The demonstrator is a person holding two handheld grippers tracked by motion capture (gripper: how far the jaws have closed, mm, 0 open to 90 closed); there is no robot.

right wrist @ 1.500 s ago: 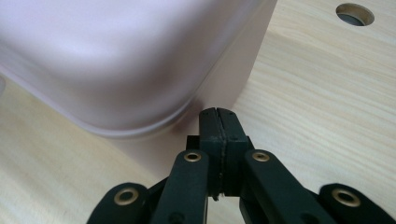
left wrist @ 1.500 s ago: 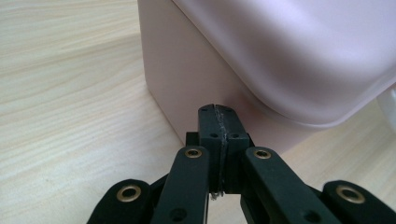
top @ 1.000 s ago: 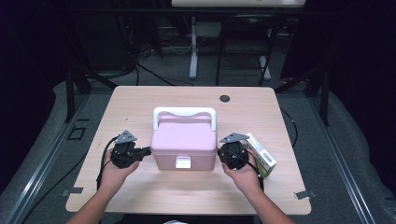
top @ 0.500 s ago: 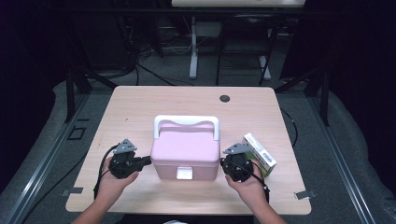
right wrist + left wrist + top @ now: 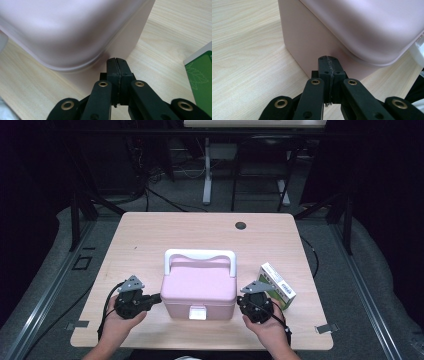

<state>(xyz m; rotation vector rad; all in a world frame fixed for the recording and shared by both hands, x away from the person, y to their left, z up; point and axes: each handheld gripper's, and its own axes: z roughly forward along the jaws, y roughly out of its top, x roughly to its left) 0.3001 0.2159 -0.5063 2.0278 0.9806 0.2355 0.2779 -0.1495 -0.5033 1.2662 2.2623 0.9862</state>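
Observation:
A pink lidded box [image 5: 199, 287] with a white handle [image 5: 200, 255] and a white front latch [image 5: 198, 312] sits near the table's front edge. My left gripper [image 5: 156, 297] is shut with nothing in it, its tips against the box's left wall [image 5: 312, 47]. My right gripper [image 5: 241, 301] is likewise shut and empty, its tips at the box's right wall [image 5: 125, 45]. In the left gripper view the shut jaws [image 5: 329, 61] meet the pink wall under the lid's rim. A green and white carton [image 5: 276, 282] lies just right of my right gripper, its corner [image 5: 200, 75] in the right gripper view.
The light wooden table [image 5: 150, 240] has a small dark round cap [image 5: 241, 225] near its far edge. Bare wood lies behind and to the left of the box. Dark stands and cables fill the floor beyond the table.
The box has slid toward the table's front edge, and both hands with their grippers have drawn back with it. The carton has stayed in place.

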